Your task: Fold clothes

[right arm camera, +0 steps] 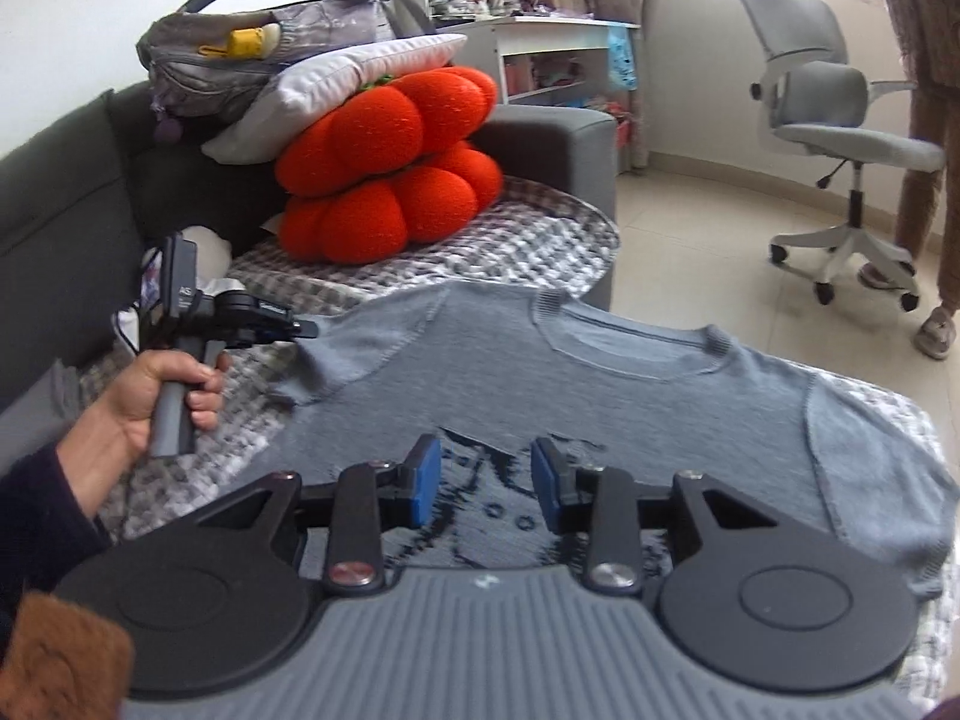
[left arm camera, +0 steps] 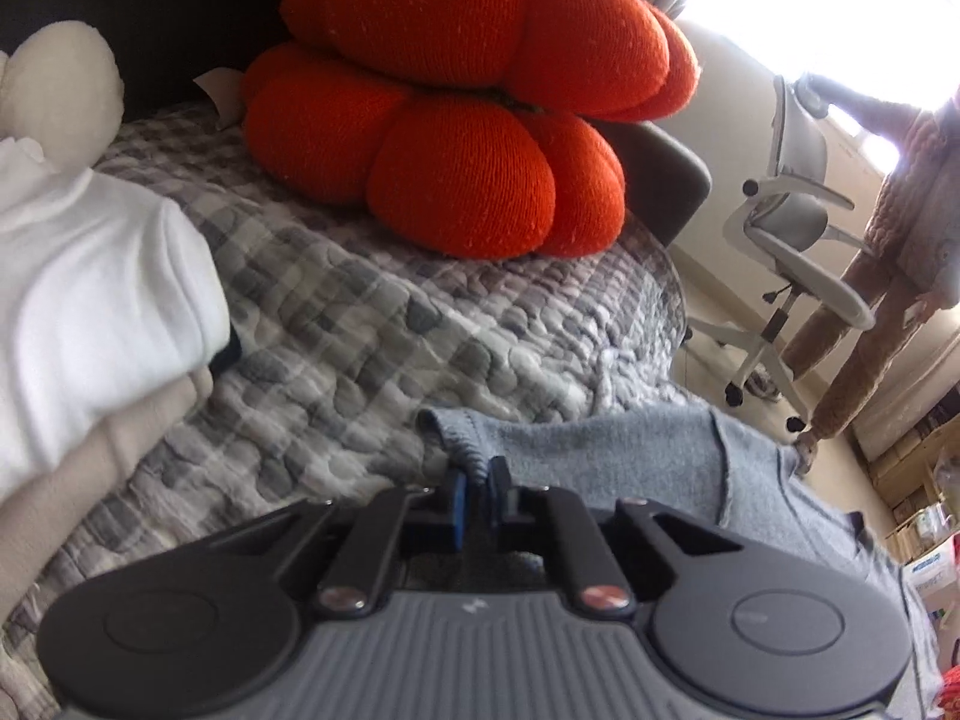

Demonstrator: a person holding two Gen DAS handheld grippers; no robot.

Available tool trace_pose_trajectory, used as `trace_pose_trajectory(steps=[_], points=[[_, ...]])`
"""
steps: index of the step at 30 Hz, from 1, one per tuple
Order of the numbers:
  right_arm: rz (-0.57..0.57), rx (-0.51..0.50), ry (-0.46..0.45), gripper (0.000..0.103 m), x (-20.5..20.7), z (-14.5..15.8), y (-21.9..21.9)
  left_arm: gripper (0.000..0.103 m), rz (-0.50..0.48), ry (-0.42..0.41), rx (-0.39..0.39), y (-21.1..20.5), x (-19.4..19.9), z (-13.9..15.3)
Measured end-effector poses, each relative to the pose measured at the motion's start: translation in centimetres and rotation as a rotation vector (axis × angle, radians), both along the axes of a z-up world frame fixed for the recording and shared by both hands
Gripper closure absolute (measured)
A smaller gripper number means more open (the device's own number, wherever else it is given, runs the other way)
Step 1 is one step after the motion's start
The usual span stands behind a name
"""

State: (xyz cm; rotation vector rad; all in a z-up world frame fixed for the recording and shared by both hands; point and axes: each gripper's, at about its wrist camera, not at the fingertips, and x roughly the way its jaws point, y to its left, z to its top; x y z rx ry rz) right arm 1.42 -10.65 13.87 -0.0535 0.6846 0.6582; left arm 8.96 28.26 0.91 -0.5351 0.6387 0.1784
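The grey shirt (right arm camera: 600,396) lies flat, front up, on the checked quilt (right arm camera: 528,240). The left claw (left arm camera: 477,495) pinches its sleeve edge. The right claw (right arm camera: 486,483) hangs wide apart over the shirt's print, holding nothing.

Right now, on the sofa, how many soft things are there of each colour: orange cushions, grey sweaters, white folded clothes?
Orange cushions: 2, stacked
Grey sweater: 1, spread flat, its sleeve end pinched by the left gripper
White folded garment: 1
Total: 4
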Motion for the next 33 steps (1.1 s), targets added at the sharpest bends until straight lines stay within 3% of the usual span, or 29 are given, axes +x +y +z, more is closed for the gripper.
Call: trace_pose_trajectory(steps=[4, 9, 19, 23, 28, 31, 33], points=[[0.065, -0.019, 0.015, 0.065, -0.9, -0.6, 2.8, 0.095, -0.007, 0.016, 0.034, -0.1, 0.0, -0.3], [0.125, -0.081, 0.021, 0.065, -2.5, -2.2, 4.7, 0.094, 0.012, 0.031, -0.04, 1.5, -0.8, -0.6], [0.061, 0.047, -0.057, 0.065, -3.8, 1.6, 1.8, 0.093, 0.0, 0.022, 0.022, 1.4, -3.3, 3.4], [0.029, 0.124, -0.129, 0.065, -4.8, 5.5, -0.6, 0.092, 0.004, -0.007, 0.044, 0.8, -5.0, 7.6], [-0.017, 0.273, -0.216, 0.065, -7.0, 12.3, -4.7, 0.089, 0.023, -0.101, 0.095, -0.1, -9.3, 17.1], [-0.021, 0.377, -0.252, 0.063, -9.1, 15.7, -6.4, 0.077, 0.032, -0.173, 0.099, -1.2, -12.9, 23.0], [-0.015, 0.442, -0.267, 0.055, -10.7, 16.9, -6.9, 0.069, 0.038, -0.236, 0.107, -2.1, -15.8, 25.8]])
